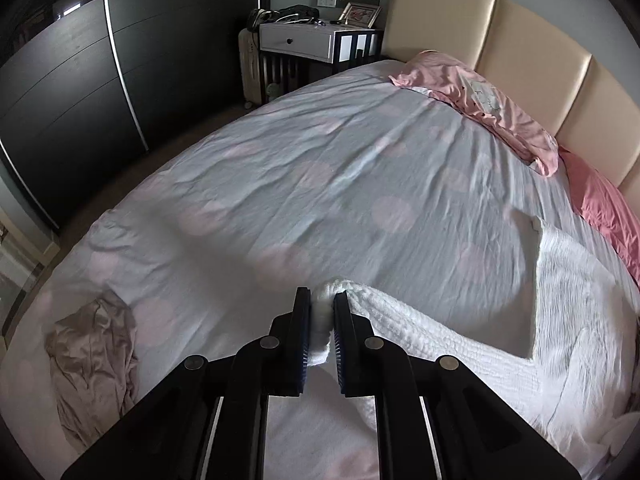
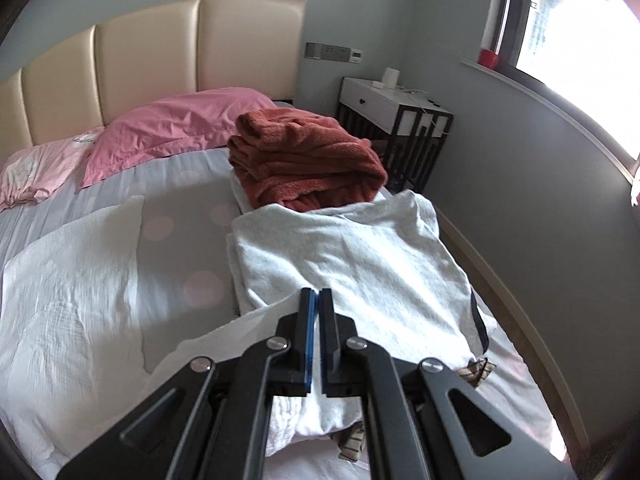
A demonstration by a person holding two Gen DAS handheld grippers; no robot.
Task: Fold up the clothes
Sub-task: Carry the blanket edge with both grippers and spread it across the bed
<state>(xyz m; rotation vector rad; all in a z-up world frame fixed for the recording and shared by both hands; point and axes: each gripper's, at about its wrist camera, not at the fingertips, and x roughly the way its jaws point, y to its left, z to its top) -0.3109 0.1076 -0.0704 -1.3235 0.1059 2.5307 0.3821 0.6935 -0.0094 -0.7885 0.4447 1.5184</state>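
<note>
While both tongs grip it, white textured garment [image 1: 560, 320] lies spread on bed [image 1: 320, 184], long axis toward headboard [image 1: 520, 40]. Left tongs [image 1: 322, 316] pinched on bunched corner; right tongs [image 2: 319, 312] nearly closed on thin edge, far from headboard.

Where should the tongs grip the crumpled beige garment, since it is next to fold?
Pinch the crumpled beige garment at its far top edge, coming straight down from above. It lies in a flat, wrinkled heap on the grey dotted bedsheet with no raised fold, and that edge borders bare sheet.
</note>
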